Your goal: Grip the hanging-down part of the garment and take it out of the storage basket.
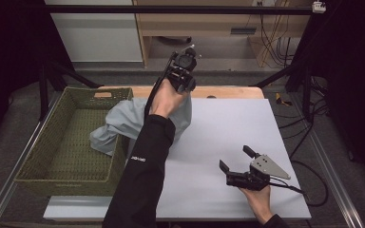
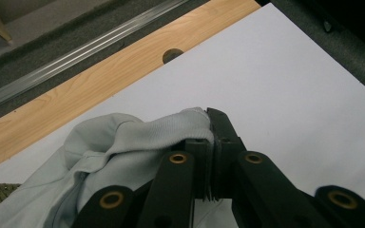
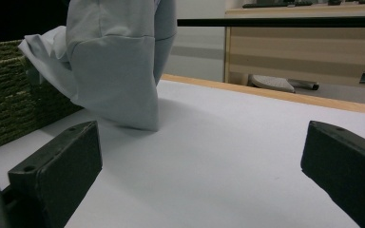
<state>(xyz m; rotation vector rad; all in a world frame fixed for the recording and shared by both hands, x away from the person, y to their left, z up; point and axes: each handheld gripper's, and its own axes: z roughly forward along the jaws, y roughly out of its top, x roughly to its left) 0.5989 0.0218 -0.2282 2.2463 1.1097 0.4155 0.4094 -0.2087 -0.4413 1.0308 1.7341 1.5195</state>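
Slipping threatens the pale grey-blue cotton garment (image 2: 123,142), pinched only at its edge by the left gripper (image 2: 210,124) above the green woven basket (image 1: 43,156), while the right gripper (image 1: 237,159) rests spread.

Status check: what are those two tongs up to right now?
Left tongs shut on grey cloth, lifting it beside the basket. Right tongs open, empty, low over the table. Nothing in the way.
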